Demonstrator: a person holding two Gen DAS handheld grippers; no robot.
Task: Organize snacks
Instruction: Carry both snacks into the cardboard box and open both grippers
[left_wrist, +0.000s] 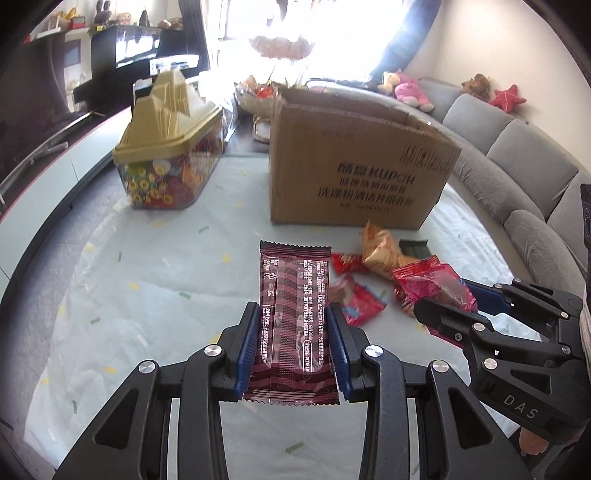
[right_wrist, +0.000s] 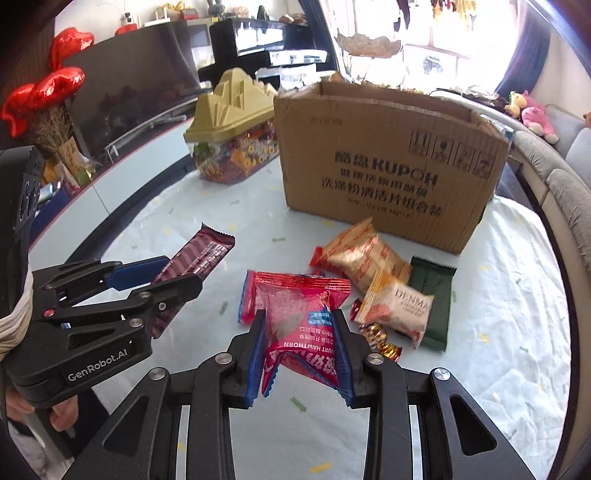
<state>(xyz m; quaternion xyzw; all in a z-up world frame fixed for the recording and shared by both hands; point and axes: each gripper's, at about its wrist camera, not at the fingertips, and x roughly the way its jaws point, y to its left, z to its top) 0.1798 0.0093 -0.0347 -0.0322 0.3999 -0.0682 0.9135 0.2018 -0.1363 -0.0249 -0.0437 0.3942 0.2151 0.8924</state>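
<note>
Left gripper (left_wrist: 291, 350): blue pads clamped on the long edges of a maroon bar (left_wrist: 291, 325), held flat and lengthwise, clear of the table (left_wrist: 147, 295) (a grip that keeps the printed back up and the far end free to lead into a container).
Right gripper (right_wrist: 299, 354): fingers pinched on a red packet (right_wrist: 303, 325), its foil crumpled between the pads, the word HAWTHORN readable upside down; it also appears lifted, though its far edge sits close over the pile.
Snacks in hand: one in each gripper, both near the front of the table and side by side, apart from each other.
Snacks left: an orange pack (right_wrist: 364, 258), a white pack (right_wrist: 397, 314), a green bar (right_wrist: 434, 302), a small gold-and-red candy (right_wrist: 380, 338) and a second red wrapper (left_wrist: 354, 302), heaped loosely just before the box, some overlapping.
Box (right_wrist: 391, 166): brown cardboard, top flaps open, standing behind the pile (the likeliest destination, judging from the task).
Jar (left_wrist: 170, 162): clear tub of bright sweets under a mountain-shaped yellow lid, shut, left of the box and apart from it.
Stage: sorting looks partly begun; most loose snacks have yet to be stowed.
Risk: the soft packet could slip or tear if squeezed harder.
Setting: pale speckled tabletop, grey sofa (left_wrist: 517, 155) curving behind.
</note>
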